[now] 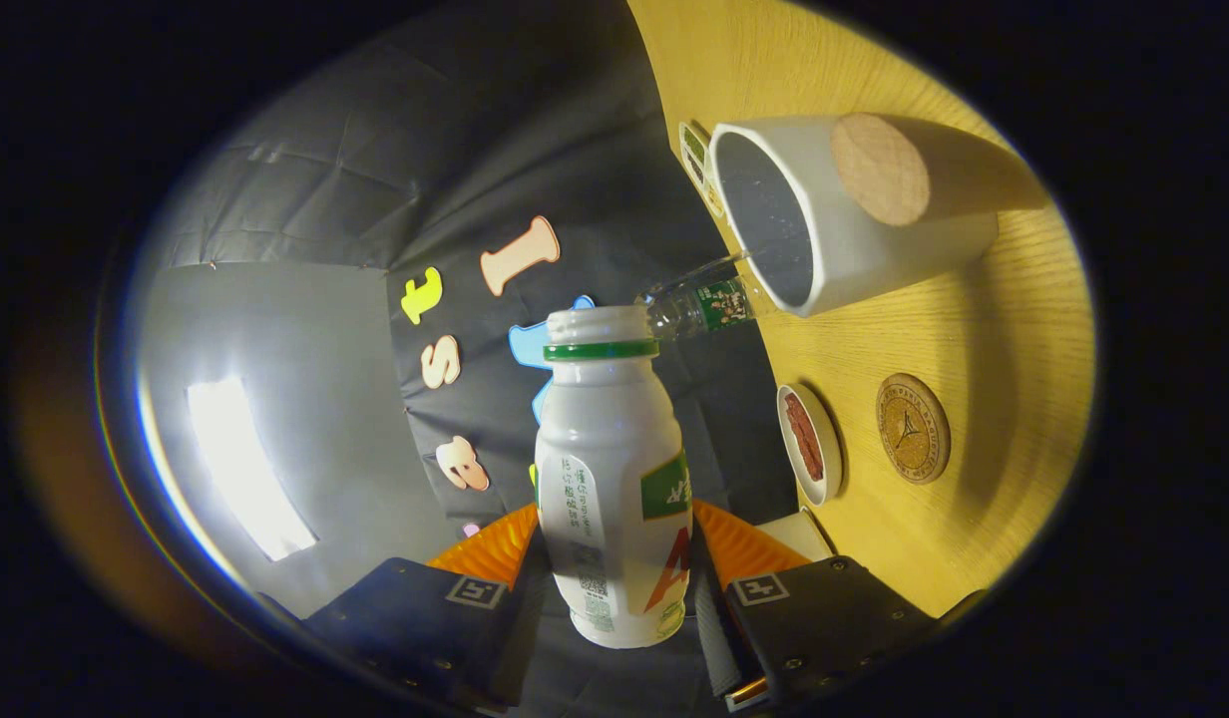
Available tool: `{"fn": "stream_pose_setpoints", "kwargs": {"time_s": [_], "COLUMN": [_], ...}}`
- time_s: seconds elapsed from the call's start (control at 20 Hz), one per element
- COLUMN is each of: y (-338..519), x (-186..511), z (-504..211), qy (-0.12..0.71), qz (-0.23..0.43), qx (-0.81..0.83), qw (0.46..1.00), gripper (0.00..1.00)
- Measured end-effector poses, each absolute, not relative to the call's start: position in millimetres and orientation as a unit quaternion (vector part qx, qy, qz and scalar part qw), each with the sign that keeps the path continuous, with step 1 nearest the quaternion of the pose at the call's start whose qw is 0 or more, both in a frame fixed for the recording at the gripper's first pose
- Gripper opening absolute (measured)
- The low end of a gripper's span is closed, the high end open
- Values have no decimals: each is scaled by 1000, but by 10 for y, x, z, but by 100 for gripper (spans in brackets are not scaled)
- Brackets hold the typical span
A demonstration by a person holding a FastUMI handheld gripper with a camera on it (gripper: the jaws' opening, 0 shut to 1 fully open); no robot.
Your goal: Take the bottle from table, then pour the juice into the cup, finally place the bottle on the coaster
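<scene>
Between hand-held gripper (614, 598) fingers, bottle (613, 479)

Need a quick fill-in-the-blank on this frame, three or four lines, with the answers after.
1. The gripper is shut on the ____.
2. The bottle has no ____ on its neck.
3. The white cup stands on the ____ table.
4. The round cork coaster lies beside a small white ____.

Answers: bottle; cap; wooden; dish

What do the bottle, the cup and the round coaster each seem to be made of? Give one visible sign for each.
Bottle, clamped between the fingers: likely matte white plastic with a printed label. Cup: probably smooth white ceramic, thick rim. Coaster: apparently cork or wood, tan and grainy, with a stamped emblem.
</scene>
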State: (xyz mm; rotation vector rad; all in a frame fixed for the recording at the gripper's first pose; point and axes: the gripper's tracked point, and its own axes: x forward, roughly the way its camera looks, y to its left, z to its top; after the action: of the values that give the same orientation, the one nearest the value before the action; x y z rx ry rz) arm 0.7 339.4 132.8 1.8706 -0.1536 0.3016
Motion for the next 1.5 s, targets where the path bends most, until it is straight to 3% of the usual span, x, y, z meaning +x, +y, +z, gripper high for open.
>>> {"fn": "stream_pose_setpoints", "kwargs": {"time_s": [0.7, 1.5], "y": [3370, 3258], "x": [3, 48], "z": [1341, 1348], "qy": [-71, -91], "qz": [123, 112], "qx": [819, 860], "qw": [556, 490], "gripper": [67, 67]}}
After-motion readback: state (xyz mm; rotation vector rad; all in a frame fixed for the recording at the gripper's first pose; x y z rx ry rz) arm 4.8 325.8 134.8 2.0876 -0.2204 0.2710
